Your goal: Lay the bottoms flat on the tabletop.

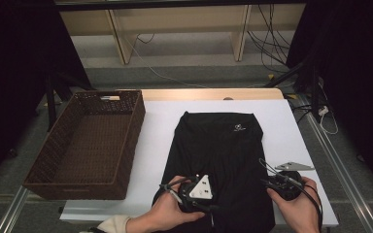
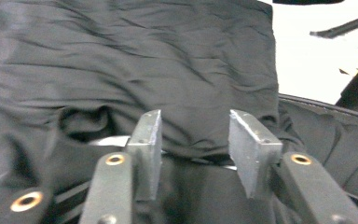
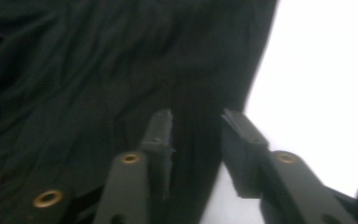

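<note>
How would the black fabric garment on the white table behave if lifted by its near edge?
The black fabric garment would probably drape limply, since it lies wrinkled and flat. It looks thin, so likely light. Being folded, its layers may slide apart on the white table.

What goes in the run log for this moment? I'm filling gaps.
scene: black garment flat on white table | left gripper: open over garment | right gripper: open at garment's edge | basket: empty
</note>
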A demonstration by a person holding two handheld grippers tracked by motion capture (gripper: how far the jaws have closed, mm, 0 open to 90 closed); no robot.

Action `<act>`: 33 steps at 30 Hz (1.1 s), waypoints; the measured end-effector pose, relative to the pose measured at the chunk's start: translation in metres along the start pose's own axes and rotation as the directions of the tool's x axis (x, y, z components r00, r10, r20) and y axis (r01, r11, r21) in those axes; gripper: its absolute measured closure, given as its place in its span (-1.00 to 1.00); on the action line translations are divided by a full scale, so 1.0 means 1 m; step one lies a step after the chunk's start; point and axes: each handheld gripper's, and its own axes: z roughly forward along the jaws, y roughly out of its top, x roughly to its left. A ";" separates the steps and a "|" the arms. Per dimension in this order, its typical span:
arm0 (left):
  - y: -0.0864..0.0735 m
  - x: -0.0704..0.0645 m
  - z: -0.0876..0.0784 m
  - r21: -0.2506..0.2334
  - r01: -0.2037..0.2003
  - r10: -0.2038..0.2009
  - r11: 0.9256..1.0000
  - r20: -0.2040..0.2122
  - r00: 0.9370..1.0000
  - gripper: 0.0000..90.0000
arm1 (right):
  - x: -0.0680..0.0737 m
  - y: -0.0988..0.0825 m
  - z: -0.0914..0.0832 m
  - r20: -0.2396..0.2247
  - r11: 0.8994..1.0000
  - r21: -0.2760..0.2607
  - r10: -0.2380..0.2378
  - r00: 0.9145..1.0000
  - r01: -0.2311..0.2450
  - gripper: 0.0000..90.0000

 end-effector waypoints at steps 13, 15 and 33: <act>-0.023 0.026 -0.042 -0.072 0.125 -0.133 0.990 -0.116 0.984 -0.48 | 0.014 0.003 0.006 -0.074 0.986 -0.125 -0.118 0.990 0.108 -0.10; -0.028 0.030 -0.047 -0.081 0.145 -0.155 0.986 -0.135 0.979 -0.58 | 0.015 0.002 0.007 -0.076 0.985 -0.135 -0.118 0.990 0.107 -0.15; -0.056 0.051 -0.076 -0.146 0.193 -0.221 0.970 -0.209 0.953 -0.71 | 0.020 0.003 0.009 -0.119 0.973 -0.213 -0.113 0.986 0.086 -0.40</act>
